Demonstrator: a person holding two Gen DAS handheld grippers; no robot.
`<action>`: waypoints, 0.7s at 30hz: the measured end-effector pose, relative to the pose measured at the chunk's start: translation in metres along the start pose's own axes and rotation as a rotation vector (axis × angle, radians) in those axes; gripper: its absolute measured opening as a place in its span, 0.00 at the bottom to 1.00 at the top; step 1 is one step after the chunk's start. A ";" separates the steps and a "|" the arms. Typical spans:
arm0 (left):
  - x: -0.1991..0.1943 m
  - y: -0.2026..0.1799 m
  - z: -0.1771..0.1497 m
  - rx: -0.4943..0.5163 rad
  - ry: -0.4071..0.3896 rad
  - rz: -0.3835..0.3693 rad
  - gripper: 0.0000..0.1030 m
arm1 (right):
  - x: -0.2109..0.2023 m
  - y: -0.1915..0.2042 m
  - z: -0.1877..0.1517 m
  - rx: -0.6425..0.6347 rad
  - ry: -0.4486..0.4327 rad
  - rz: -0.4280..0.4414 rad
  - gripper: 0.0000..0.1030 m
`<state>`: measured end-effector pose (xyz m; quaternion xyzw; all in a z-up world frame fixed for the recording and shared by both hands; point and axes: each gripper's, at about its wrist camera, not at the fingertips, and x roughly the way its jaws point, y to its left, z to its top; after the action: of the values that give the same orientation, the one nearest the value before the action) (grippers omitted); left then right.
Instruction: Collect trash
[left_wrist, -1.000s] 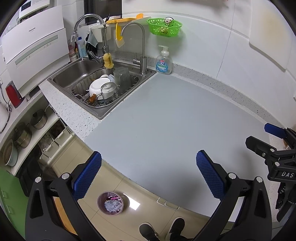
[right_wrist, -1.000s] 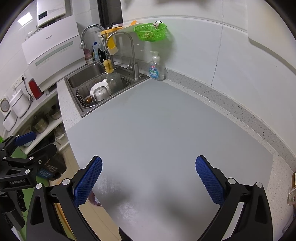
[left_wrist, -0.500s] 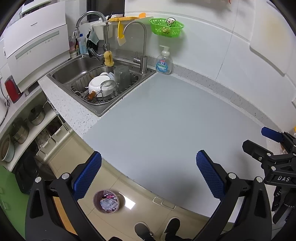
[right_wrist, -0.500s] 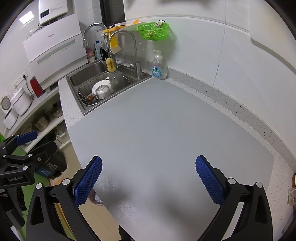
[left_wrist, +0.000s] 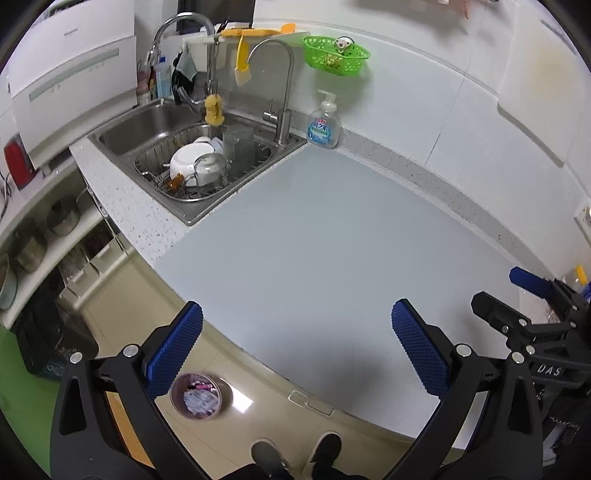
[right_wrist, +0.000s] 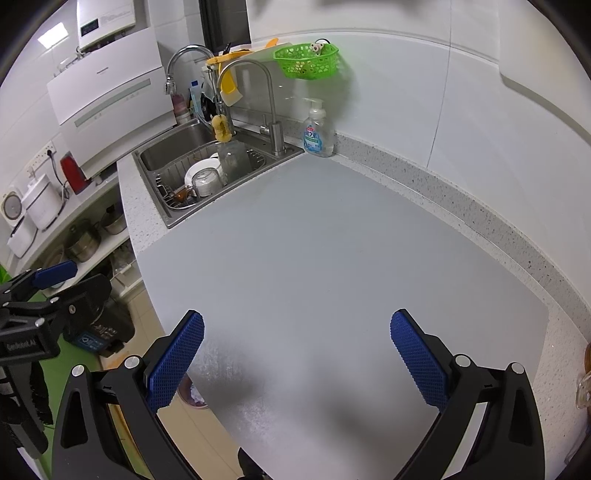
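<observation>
Left gripper (left_wrist: 295, 343) drifted rightward, jaws wide, trash bin (left_wrist: 200, 396) holding crumpled wrappers

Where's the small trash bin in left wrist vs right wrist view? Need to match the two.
Left wrist: trash bin on the floor, lower left, just right of the left gripper's left pad.
Right wrist: only the trash bin's edge shows, below the counter rim, by the right gripper's left pad.
Shared landmark: soap bottle beside the sink.
</observation>
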<state>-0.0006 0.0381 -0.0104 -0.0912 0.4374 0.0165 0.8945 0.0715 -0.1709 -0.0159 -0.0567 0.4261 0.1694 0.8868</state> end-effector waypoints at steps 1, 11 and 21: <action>0.000 0.000 0.000 -0.005 0.003 -0.006 0.97 | 0.000 0.000 0.000 0.000 -0.001 0.000 0.94; -0.004 -0.011 0.000 0.030 -0.015 0.083 0.97 | -0.003 0.002 -0.002 -0.004 -0.005 -0.001 0.94; -0.006 -0.013 -0.003 0.038 -0.017 0.122 0.97 | -0.004 0.003 -0.004 -0.008 -0.006 0.002 0.94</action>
<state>-0.0054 0.0249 -0.0058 -0.0473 0.4349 0.0638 0.8970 0.0649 -0.1700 -0.0150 -0.0594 0.4227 0.1722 0.8878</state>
